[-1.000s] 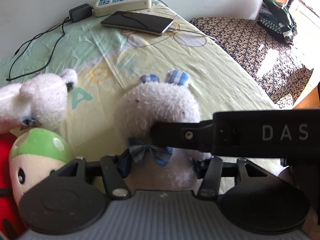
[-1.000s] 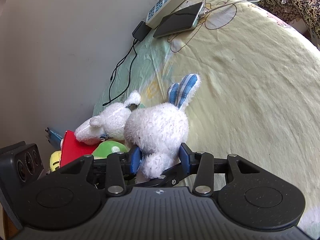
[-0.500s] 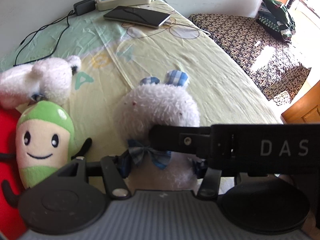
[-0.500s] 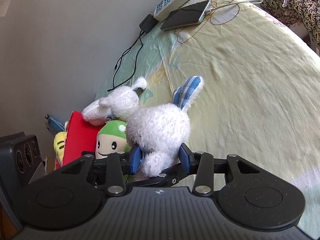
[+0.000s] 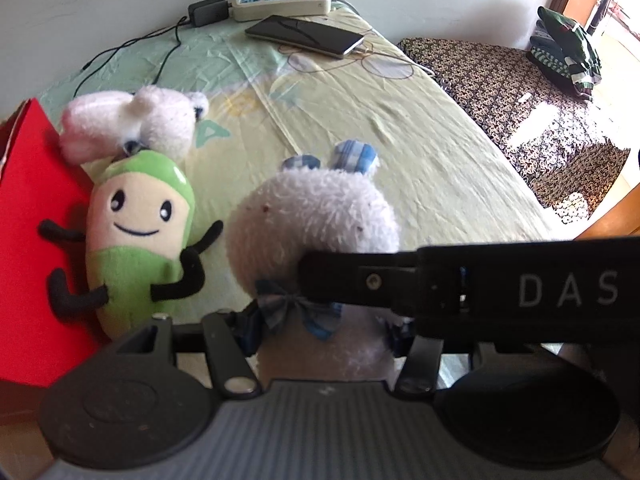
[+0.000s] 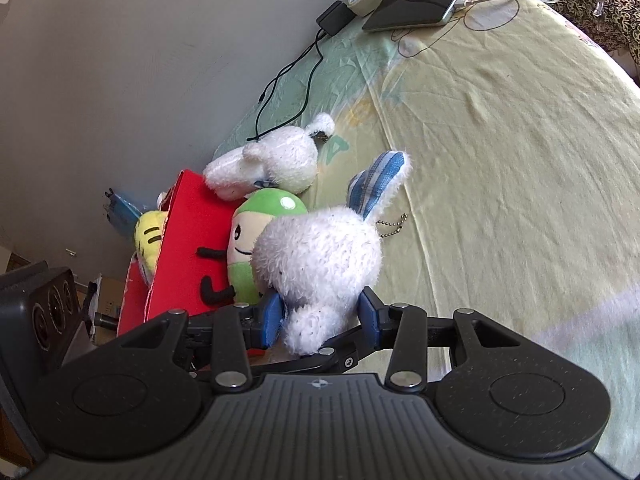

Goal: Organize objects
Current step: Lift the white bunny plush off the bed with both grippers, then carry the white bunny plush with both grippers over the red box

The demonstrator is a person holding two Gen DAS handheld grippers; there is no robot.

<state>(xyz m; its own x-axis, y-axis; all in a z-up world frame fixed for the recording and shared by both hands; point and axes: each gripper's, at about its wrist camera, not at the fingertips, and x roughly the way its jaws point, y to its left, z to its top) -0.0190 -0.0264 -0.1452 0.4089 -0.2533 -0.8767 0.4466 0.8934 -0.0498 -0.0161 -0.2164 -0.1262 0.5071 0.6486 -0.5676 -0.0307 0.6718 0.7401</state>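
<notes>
A white plush rabbit (image 5: 312,216) with blue checked ears and a bow is held by both grippers above the bed. My left gripper (image 5: 320,336) is shut on its body below the bow. My right gripper (image 6: 320,316) is shut on the rabbit (image 6: 320,256), its blue pads on either side. The right gripper's finger crosses the left wrist view as a black bar (image 5: 460,280). A green smiling plush (image 5: 140,224) lies to the left against a red box (image 5: 28,240). Another white plush (image 5: 132,120) lies above it.
A phone (image 5: 304,36), a power strip (image 5: 284,0) and a black charger with cable (image 5: 206,12) lie at the bed's far end by the wall. A yellow plush (image 6: 150,236) sits in the red box (image 6: 188,248). A patterned mattress (image 5: 520,92) lies to the right.
Both grippers have pulled back and up with the rabbit still held. The green plush and the red box have come more fully into view on the left.
</notes>
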